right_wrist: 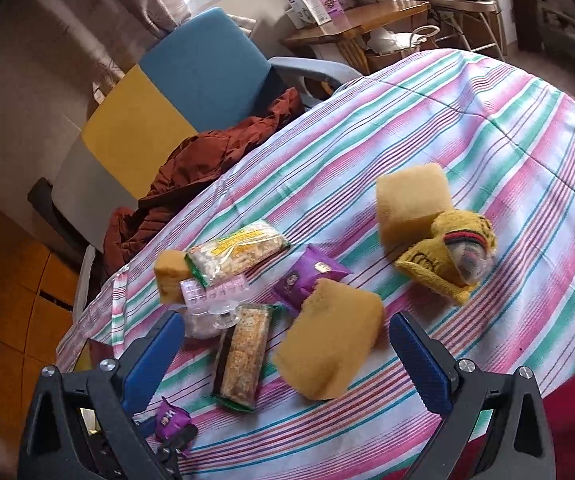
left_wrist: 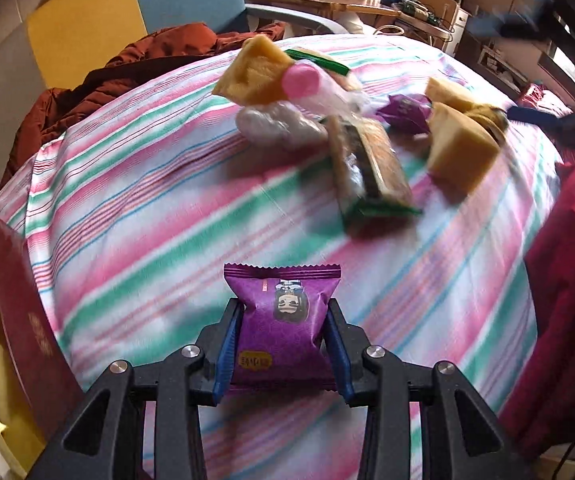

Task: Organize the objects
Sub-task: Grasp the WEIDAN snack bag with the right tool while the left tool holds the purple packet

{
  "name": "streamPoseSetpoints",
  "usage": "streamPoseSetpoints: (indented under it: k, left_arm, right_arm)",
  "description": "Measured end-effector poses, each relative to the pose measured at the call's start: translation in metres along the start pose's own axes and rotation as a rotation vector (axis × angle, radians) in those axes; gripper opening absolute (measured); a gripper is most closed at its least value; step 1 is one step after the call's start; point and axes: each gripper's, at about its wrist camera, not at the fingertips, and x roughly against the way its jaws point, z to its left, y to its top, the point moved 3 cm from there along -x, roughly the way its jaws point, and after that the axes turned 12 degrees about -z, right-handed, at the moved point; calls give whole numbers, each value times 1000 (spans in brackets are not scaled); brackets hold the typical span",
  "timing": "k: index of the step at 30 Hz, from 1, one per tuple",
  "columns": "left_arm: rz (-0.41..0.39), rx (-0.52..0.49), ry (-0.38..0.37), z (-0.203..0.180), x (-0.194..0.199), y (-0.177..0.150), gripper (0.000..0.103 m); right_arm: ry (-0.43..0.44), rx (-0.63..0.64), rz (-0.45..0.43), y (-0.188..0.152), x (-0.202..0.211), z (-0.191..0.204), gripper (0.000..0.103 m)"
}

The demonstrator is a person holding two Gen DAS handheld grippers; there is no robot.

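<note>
My left gripper (left_wrist: 283, 312) is shut on a purple snack packet (left_wrist: 283, 320) and holds it above the striped cloth (left_wrist: 127, 208). In the right wrist view that same packet (right_wrist: 171, 422) shows at the lower left, in the left gripper. My right gripper (right_wrist: 287, 340) is open and empty, hovering over a yellow sponge (right_wrist: 327, 348) and a green-edged cereal bar (right_wrist: 243, 360). A second purple packet (right_wrist: 307, 276), another cereal bar (right_wrist: 235, 256), a clear pink-lidded box (right_wrist: 215, 292), two more sponges (right_wrist: 411, 200) (right_wrist: 169, 276) and a yellow knit sock bundle (right_wrist: 451, 256) lie around.
A dark red box (left_wrist: 27, 320) stands at the table's left edge. A chair (right_wrist: 207, 76) with a rust-coloured jacket (right_wrist: 207, 168) stands behind the table. A wooden side table (right_wrist: 351, 24) with boxes is at the back. A red cloth (left_wrist: 567, 300) is at the right.
</note>
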Motion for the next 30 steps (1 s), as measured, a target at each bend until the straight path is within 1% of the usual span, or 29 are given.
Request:
streamPoseSetpoints:
  k: [2, 4, 7, 9, 10, 13, 15, 18, 19, 21, 22, 23, 25, 27, 30]
  left_arm:
    - [-20, -16, 4, -5, 5, -5, 40]
    - [-33, -11, 0, -5, 8, -8, 40]
    - [-45, 16, -18, -3, 9, -9, 40]
    - [-55, 21, -23, 0, 7, -9, 40]
    - [-60, 21, -24, 0, 7, -9, 40]
    - [-79, 41, -42, 3, 8, -12, 40]
    - [-87, 54, -54, 5, 8, -13, 40]
    - [-97, 58, -63, 6, 9, -15, 40]
    - [-100, 58, -65, 7, 9, -16, 40]
    - [-105, 67, -72, 8, 10, -17, 40]
    - [-108, 73, -76, 8, 11, -18, 40]
    - [-111, 76, -79, 9, 11, -18, 40]
    - [-118, 81, -81, 10, 11, -19, 40]
    - [-122, 86, -78, 9, 12, -19, 40]
    - [-123, 101, -74, 11, 15, -20, 39]
  right_arm:
    - [42, 3, 26, 4, -7, 12, 103]
    - [78, -10, 43, 12, -17, 25, 103]
    - [130, -67, 106, 23, -46, 40, 103]
    - [133, -108, 147, 29, -69, 46, 103]
    - [130, -133, 176, 30, -82, 47, 103]
    - [82, -209, 249, 29, -119, 46, 103]
    - [47, -229, 273, 27, -137, 47, 103]
    - [-12, -225, 306, 24, -165, 50, 102]
    - [-40, -221, 331, 21, -175, 48, 99]
    - [-88, -194, 360, 14, -186, 46, 70]
    - [-94, -154, 346, 14, -187, 48, 52]
    - [-91, -119, 338, 13, -185, 51, 46]
    - [-59, -82, 320, 12, -172, 57, 45]
    - [-33, -12, 268, 17, -152, 65, 44]
    - [15, 76, 216, 22, -121, 78, 44]
